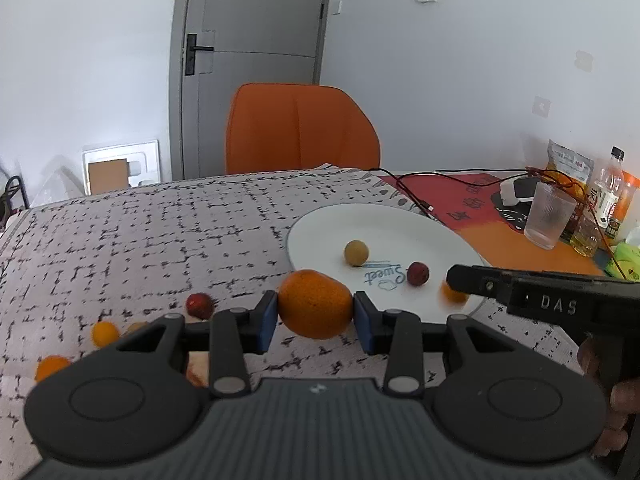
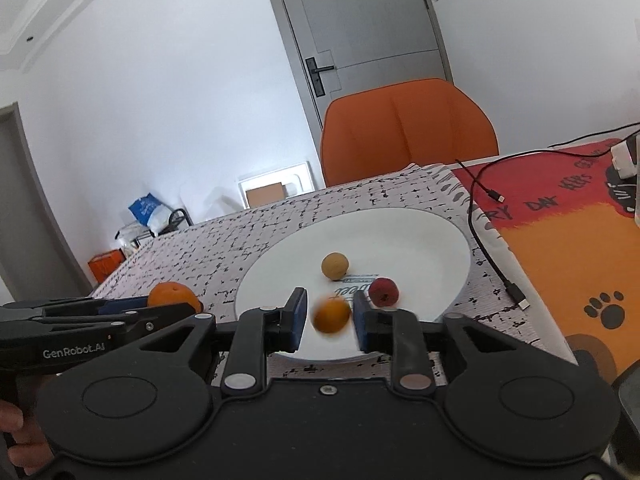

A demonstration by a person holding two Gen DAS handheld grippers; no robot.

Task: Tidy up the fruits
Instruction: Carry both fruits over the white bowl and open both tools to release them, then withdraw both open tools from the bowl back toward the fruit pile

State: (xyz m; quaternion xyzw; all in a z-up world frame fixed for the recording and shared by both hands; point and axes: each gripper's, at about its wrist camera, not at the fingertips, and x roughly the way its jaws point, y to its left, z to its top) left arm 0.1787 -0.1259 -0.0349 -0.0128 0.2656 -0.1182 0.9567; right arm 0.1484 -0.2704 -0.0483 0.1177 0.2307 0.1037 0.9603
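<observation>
The left gripper (image 1: 315,316) pinches an orange (image 1: 315,303) between its blue pads, held above the patterned cloth (image 1: 140,232) just short of the near rim of the white plate (image 1: 400,224); the gripper points forward and a little downward. To its right, the right gripper (image 2: 330,318) reaches over the plate's near edge, its jaws apart with a small orange fruit (image 2: 331,315) between them, clear of both pads and blurred, so whether it hangs in the air or lies on the plate cannot be told. In the left view that fruit shows only as a smear at the right gripper's tip. A hand (image 2: 20,440) on the left gripper's handle is cut off at the frame edge. Two other fruits lie on the plate: one tan ball (image 2: 335,265) and one dark red one (image 2: 384,291), beside blue lettering partly hidden by the fruit. On the cloth left of the orange lie one red fruit (image 1: 199,305) and at least two small orange ones (image 1: 105,333), with more partly hidden behind the gripper body. Beyond stand one orange chair (image 1: 300,128), a grey door (image 1: 256,40), a black cable (image 2: 492,256), one ribbed glass (image 1: 549,216) and some bottles (image 1: 608,188).
</observation>
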